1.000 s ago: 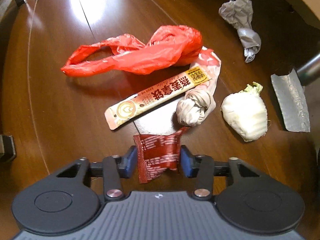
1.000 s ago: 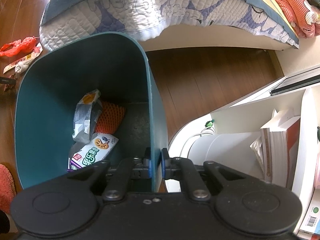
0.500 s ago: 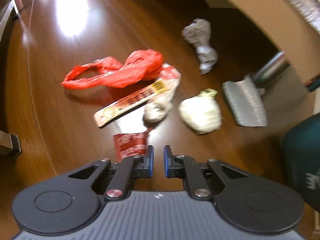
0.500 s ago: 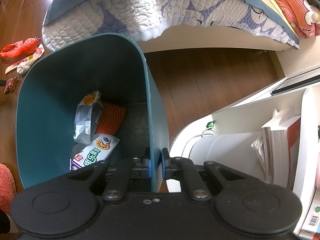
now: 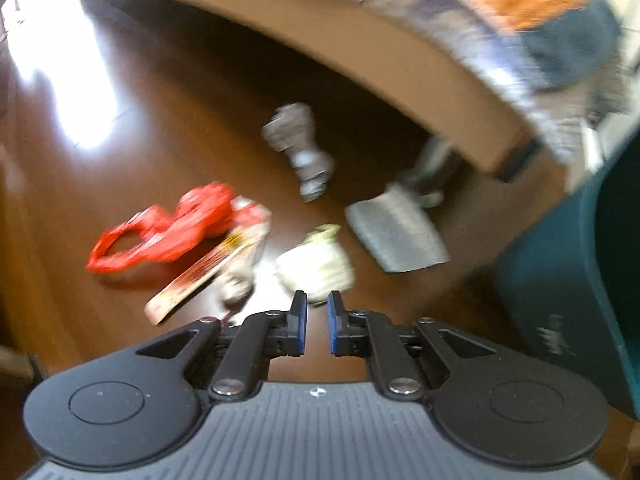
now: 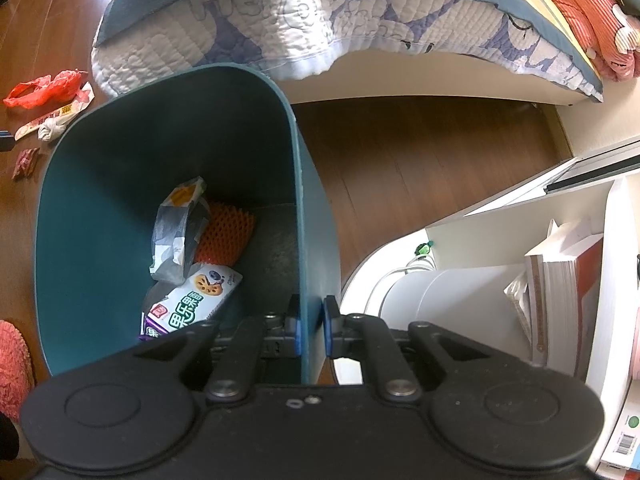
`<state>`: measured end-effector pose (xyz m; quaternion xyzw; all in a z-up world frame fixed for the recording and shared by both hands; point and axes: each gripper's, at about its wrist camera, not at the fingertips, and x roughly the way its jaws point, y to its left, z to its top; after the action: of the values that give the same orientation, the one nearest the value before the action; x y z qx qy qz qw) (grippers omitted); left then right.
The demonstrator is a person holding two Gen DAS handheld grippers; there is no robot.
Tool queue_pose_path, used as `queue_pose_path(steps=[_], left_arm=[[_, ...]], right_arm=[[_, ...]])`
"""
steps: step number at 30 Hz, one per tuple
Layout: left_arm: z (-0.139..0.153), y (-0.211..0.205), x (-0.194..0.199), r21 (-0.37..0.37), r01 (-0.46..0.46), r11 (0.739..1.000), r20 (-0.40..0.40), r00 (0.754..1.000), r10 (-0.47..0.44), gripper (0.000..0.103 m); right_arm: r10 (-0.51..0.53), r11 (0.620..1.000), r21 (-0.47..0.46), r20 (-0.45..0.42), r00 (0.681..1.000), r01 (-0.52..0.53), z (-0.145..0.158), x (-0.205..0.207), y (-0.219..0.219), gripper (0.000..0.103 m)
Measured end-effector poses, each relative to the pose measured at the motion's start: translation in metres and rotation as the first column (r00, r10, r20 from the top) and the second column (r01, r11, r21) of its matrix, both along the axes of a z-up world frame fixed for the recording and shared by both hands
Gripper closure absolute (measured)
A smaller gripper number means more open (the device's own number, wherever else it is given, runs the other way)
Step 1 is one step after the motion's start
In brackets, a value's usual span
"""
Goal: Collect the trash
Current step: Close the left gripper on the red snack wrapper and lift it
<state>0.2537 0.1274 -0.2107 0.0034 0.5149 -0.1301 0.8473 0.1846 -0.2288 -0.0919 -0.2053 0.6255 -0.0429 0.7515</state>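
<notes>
right gripper (image 6: 311,330) is clamped on the near wall of the teal bin (image 6: 120,208), which holds three wrappers at its bottom. left gripper (image 5: 317,326) has its fingers nearly together with nothing visible between them; the view is blurred. just beyond it on the wood floor (image 5: 160,128) lie a pale wad (image 5: 316,266), a long snack wrapper (image 5: 200,276) and a red plastic bag (image 5: 160,232); farther off, a grey flat piece (image 5: 396,232) and a crumpled grey wrapper (image 5: 300,144). a small red wrapper (image 6: 26,162) lies left of the bin. judged step: a pick between drops. next: spread the fingers and descend on one piece.
</notes>
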Motion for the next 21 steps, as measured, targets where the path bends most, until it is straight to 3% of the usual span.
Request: queue_pose_path(steps=[3, 5, 7, 9, 13, 21], left_arm=[[-0.019, 0.024, 0.01, 0.003, -0.08, 0.997, -0.052, 0.995, 0.08, 0.091], [-0.035, 0.039, 0.018, 0.016, -0.14, 0.99, -0.1, 0.985, 0.141, 0.079], [-0.049, 0.052, 0.024, 0.016, -0.192, 0.981, -0.125, 0.973, 0.193, 0.044], [-0.058, 0.062, 0.026, 0.015, -0.238, 0.971, -0.119, 0.964, 0.238, 0.023], [-0.088, 0.065, 0.036, 0.023, -0.27, 0.963, -0.178, 0.946, 0.27, 0.022], [-0.139, 0.062, 0.048, 0.157, -0.299, 0.941, -0.224, 0.918, 0.328, 0.023]], right_arm=[[0.002, 1.0, 0.001, 0.0, 1.0, -0.002, 0.0, 0.001, 0.0, 0.094], [0.002, 1.0, 0.001, -0.001, 1.0, -0.002, 0.0, 0.001, 0.0, 0.094], [0.002, 1.0, 0.001, -0.001, 1.0, -0.002, 0.0, 0.001, 0.0, 0.094], [0.002, 1.0, 0.002, -0.001, 1.0, -0.002, 0.0, 0.001, 0.0, 0.094], [-0.002, 1.0, 0.002, 0.002, 1.0, 0.002, 0.0, 0.001, 0.0, 0.094], [-0.003, 1.0, -0.001, 0.005, 1.0, 0.003, 0.001, 0.001, 0.001, 0.094]])
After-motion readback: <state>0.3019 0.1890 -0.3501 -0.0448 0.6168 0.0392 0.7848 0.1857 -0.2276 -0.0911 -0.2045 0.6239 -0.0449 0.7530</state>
